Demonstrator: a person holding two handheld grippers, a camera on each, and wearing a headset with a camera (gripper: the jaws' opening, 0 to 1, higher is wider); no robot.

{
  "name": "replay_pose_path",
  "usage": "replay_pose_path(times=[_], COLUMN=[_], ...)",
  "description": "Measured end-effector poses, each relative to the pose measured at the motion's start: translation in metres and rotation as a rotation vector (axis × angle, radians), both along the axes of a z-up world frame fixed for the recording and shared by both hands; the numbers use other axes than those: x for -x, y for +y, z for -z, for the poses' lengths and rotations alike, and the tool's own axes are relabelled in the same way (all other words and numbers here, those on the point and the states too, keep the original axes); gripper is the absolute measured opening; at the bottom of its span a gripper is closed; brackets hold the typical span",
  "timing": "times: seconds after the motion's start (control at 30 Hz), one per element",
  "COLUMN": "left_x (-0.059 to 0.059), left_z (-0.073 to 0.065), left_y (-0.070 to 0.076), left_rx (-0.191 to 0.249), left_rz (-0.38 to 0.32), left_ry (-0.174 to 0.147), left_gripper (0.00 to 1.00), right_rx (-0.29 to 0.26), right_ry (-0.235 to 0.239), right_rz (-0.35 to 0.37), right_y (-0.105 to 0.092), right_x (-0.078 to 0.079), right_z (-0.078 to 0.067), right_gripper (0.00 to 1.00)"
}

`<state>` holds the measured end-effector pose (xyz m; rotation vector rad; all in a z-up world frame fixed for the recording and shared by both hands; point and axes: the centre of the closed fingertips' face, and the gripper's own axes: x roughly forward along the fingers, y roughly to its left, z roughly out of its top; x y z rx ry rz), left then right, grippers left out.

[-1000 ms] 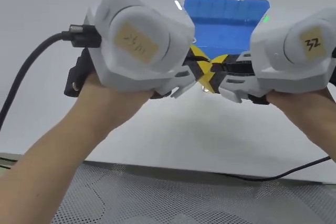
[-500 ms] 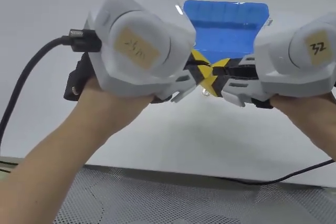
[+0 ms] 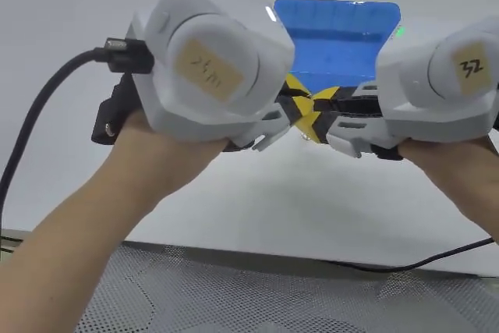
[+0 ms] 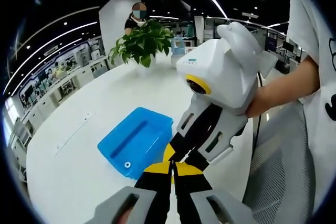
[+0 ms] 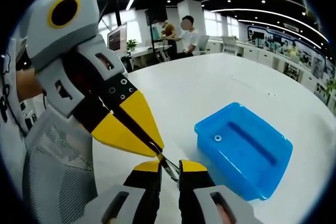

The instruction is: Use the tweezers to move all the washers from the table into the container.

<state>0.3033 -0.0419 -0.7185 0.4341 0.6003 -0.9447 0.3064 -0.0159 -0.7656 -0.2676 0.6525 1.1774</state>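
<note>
Staying tip to tip, the left gripper is kept clamped on the tweezers; whether the right gripper pinches them cannot be told. One washer is seen in the container, lower right; no fresh pick is judged begun.

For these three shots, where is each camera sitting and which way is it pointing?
Head view: on the headset, looking forward and down at both grippers' backs, the person's forearms, and the blue container beyond.
Left gripper view: on the left gripper, facing the right gripper and a hand.
Right gripper view: on the right gripper, facing the left one, which grips tweezers.
Shared: both gripper views show the container with a washer inside.
</note>
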Motion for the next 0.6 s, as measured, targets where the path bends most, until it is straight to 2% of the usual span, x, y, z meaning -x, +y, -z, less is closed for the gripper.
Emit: replay_pose_path(times=[0.23, 0.4, 0.47, 0.53, 0.6], left_x=[-0.003, -0.003, -0.003, -0.003, -0.003], left_z=[0.001, 0.001, 0.001, 0.001, 0.001], left_y=[0.002, -0.001, -0.002, -0.003, -0.003], left_rx=[0.013, 0.001, 0.003, 0.003, 0.001], left_rz=[-0.012, 0.006, 0.010, 0.011, 0.015], left_ry=[0.012, 0.005, 0.004, 0.002, 0.002], left_gripper=[0.00, 0.00, 0.00, 0.00, 0.00], right_rx=[-0.021, 0.034, 0.053, 0.099, 0.118], right_ry=[0.029, 0.007, 0.005, -0.015, -0.021], right_rz=[0.008, -0.052, -0.082, -0.124, -0.133], right_y=[0.000, -0.003, -0.002, -0.004, -0.004], right_x=[-0.003, -0.005, -0.003, -0.002, -0.002], right_z=[0.004, 0.013, 0.018, 0.025, 0.030], right_gripper=[0.10, 0.13, 0.12, 0.11, 0.10])
